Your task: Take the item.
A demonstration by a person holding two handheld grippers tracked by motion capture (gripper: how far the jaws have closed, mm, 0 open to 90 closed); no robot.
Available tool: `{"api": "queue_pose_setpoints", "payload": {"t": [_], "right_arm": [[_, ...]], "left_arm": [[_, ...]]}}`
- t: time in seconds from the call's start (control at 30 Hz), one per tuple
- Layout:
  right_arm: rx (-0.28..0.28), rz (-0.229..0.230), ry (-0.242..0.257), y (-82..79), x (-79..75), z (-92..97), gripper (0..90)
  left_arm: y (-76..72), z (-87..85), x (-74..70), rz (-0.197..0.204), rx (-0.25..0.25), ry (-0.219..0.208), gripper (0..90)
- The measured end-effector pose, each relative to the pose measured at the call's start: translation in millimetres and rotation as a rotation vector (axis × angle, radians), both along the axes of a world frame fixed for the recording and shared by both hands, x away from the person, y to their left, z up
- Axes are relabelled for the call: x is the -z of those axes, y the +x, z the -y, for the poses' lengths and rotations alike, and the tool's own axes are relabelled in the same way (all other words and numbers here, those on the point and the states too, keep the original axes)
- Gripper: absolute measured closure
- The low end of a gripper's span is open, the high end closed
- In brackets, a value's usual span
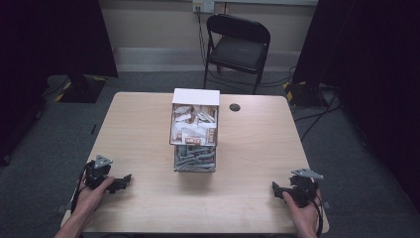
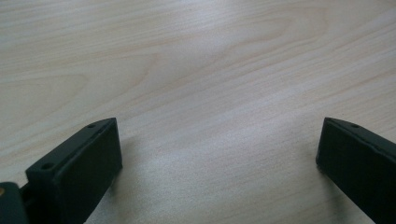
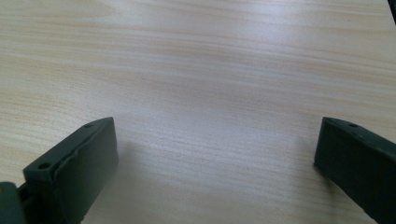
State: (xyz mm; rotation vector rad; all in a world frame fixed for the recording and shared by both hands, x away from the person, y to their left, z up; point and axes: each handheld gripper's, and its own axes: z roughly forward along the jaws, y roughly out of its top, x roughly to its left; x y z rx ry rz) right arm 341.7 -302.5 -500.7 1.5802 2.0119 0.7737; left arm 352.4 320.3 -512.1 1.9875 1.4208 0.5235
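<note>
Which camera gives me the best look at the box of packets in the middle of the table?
The high view: the box stands whole at the table's centre, white packets in the upper part, grey pieces below. The left and right gripper views give open jaws over bare wood, nothing of the box.

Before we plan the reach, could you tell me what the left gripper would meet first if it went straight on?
Probably nothing: the left gripper points right across bare table, likely passing the box.
</note>
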Motion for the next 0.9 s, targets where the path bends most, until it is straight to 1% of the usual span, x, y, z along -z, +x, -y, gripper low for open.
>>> {"api": "queue_pose_setpoints", "payload": {"t": [0.13, 0.23, 0.33, 0.37, 0.4, 0.43, 0.47, 0.53, 0.63, 0.67, 0.77, 0.8, 0.87, 0.9], "right_arm": [[0.018, 0.001, 0.007, -0.5, -0.1, -1.1, 0.0], [0.017, 0.004, 0.007, -2.1, -0.2, -1.9, 0.0], [0.016, 0.005, 0.009, -2.9, -0.7, -1.8, 1.9], [0.018, 0.011, 0.020, -3.5, -1.7, -1.2, 7.0], [0.011, 0.019, 0.027, -4.2, -2.5, -0.8, 13.1], [0.002, 0.027, 0.033, -4.7, -3.4, -0.7, 16.6], [-0.007, 0.024, 0.046, -4.6, -3.9, -1.0, 15.1], [-0.010, 0.021, 0.045, -4.6, -4.0, -3.2, 14.9], [-0.037, 0.019, 0.061, -4.7, -5.2, -6.1, 18.8], [-0.045, 0.021, 0.067, -5.0, -5.5, -7.0, 18.9], [-0.050, 0.021, 0.075, -5.3, -6.0, -8.2, 20.3], [-0.066, 0.020, 0.084, -6.1, -7.2, -8.8, 23.2], [-0.075, 0.035, 0.100, -7.0, -8.9, -9.0, 24.9], [-0.075, 0.035, 0.100, -7.0, -8.9, -9.0, 24.9]], "left_arm": [[0.0, 0.1, 0.1, 0.002, -0.001, 0.000, 0.0], [0.0, 0.0, 0.0, 0.000, 0.000, 0.000, 0.0], [0.0, 0.0, 0.0, 0.000, 0.000, 0.000, 0.0], [0.0, 0.0, 0.0, 0.000, 0.000, 0.000, 0.0], [0.0, 0.1, 0.1, 0.001, 0.000, 0.000, 0.0], [0.0, 0.1, 0.1, 0.001, 0.000, 0.000, 0.0], [0.0, 0.2, 0.1, 0.001, -0.002, -0.002, 0.0], [0.0, 0.0, 0.0, 0.000, 0.000, 0.000, 0.0], [0.0, 0.0, 0.0, 0.000, 0.000, 0.000, 0.0], [0.0, 0.0, 0.0, 0.000, 0.000, 0.000, 0.0], [0.0, 0.0, 0.0, 0.000, 0.000, 0.000, 0.0], [0.0, 0.1, 0.1, 0.001, 0.000, 0.000, 0.0], [0.0, 0.0, 0.1, 0.001, 0.000, 0.000, 0.0], [0.0, 0.0, 0.1, 0.001, 0.000, 0.000, 0.0]]}}
